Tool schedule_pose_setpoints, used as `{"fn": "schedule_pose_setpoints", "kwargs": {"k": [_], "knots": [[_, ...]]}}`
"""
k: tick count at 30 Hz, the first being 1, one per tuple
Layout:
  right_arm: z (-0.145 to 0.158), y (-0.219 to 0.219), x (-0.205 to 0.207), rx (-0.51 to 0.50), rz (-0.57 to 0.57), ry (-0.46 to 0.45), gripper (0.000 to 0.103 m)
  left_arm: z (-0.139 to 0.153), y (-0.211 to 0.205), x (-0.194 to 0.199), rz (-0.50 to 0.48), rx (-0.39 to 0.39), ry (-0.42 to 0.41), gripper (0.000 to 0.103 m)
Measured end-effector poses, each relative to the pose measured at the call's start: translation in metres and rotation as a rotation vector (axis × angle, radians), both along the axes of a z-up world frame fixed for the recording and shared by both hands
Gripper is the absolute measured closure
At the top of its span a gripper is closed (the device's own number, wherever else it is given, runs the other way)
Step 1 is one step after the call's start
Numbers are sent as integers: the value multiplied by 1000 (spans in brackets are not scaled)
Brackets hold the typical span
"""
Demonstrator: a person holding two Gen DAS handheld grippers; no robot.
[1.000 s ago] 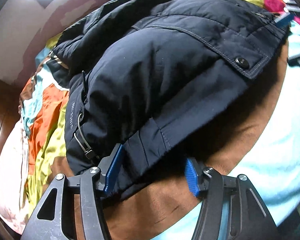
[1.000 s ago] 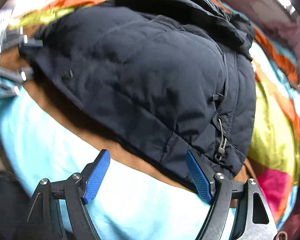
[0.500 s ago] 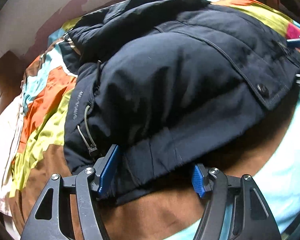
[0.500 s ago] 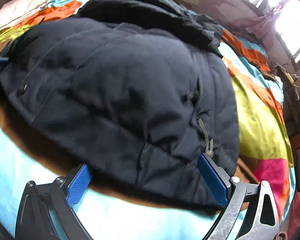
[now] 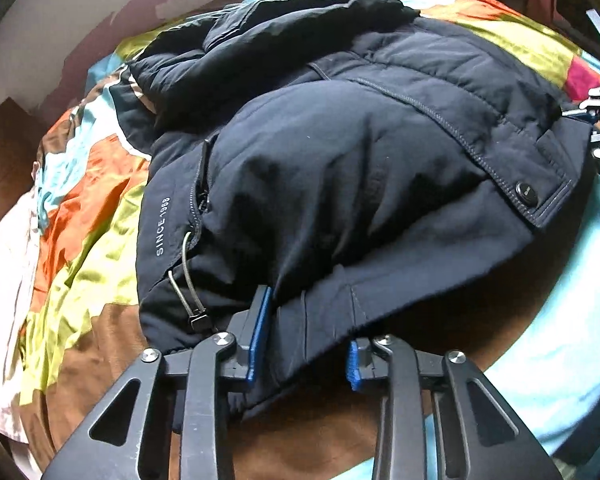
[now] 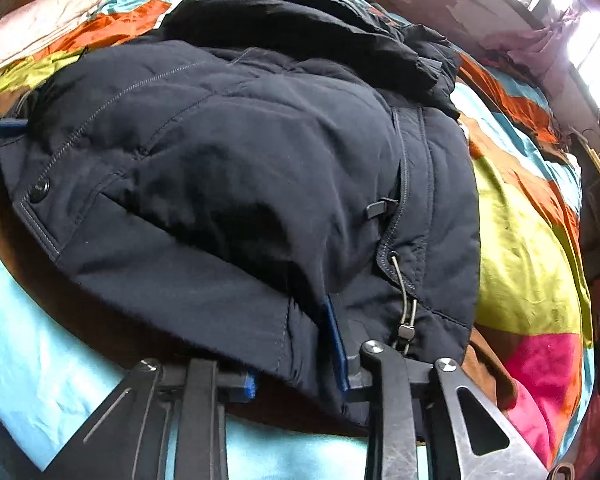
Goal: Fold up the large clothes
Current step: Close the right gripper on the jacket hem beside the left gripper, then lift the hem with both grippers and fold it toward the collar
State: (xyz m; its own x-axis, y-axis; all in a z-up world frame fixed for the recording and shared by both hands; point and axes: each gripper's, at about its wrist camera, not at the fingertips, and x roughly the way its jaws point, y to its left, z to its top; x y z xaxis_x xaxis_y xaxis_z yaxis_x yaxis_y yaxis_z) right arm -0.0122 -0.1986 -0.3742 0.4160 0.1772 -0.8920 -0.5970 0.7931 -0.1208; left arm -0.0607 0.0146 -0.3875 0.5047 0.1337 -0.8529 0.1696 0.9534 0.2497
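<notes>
A dark navy padded jacket (image 5: 340,160) lies folded in a thick bundle on the bed, its hem nearest me. In the left wrist view my left gripper (image 5: 306,348) has the hem's left part bunched in pleats between its blue pads, and its jaws are closing on the cloth beside a drawcord toggle (image 5: 198,318). Seen from the right wrist, the jacket (image 6: 220,140) fills the middle. My right gripper (image 6: 296,364) is closing too, with the hem's right part pinched between its pads, just left of the other toggle (image 6: 406,330).
Under the jacket spreads a patchwork bedspread (image 5: 80,240) of orange, yellow-green, brown, light blue and pink patches (image 6: 532,240). A pale pillow (image 5: 4,280) lies at the far left. Bright windows (image 6: 580,40) and a wall stand beyond the bed.
Both pairs of jaws have narrowed from wide apart onto the jacket's hem, which now bunches between the pads. Both views have rolled a little and the hem looks slightly lifted.
</notes>
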Motion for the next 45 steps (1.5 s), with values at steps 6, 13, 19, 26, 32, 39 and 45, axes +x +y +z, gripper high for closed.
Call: {"fn": "schedule_pose_setpoints", "kwargs": {"k": [6, 13, 19, 26, 32, 39, 45], "knots": [[21, -3, 17, 68, 2, 62, 92, 20, 3, 7, 4, -47, -8, 80], [50, -1, 26, 60, 49, 58, 93, 41, 9, 17, -13, -64, -8, 82], [77, 2, 40, 61, 71, 31, 93, 58, 17, 30, 16, -110, 21, 82], [88, 10, 51, 55, 73, 24, 95, 63, 27, 46, 79, -177, 71, 84], [92, 14, 55, 60, 50, 32, 95, 68, 30, 50, 98, -213, 91, 86], [95, 12, 61, 92, -3, 66, 96, 76, 35, 59, 137, -260, 109, 89], [101, 13, 67, 95, 1, 65, 96, 81, 37, 67, 157, -277, 118, 90]]}}
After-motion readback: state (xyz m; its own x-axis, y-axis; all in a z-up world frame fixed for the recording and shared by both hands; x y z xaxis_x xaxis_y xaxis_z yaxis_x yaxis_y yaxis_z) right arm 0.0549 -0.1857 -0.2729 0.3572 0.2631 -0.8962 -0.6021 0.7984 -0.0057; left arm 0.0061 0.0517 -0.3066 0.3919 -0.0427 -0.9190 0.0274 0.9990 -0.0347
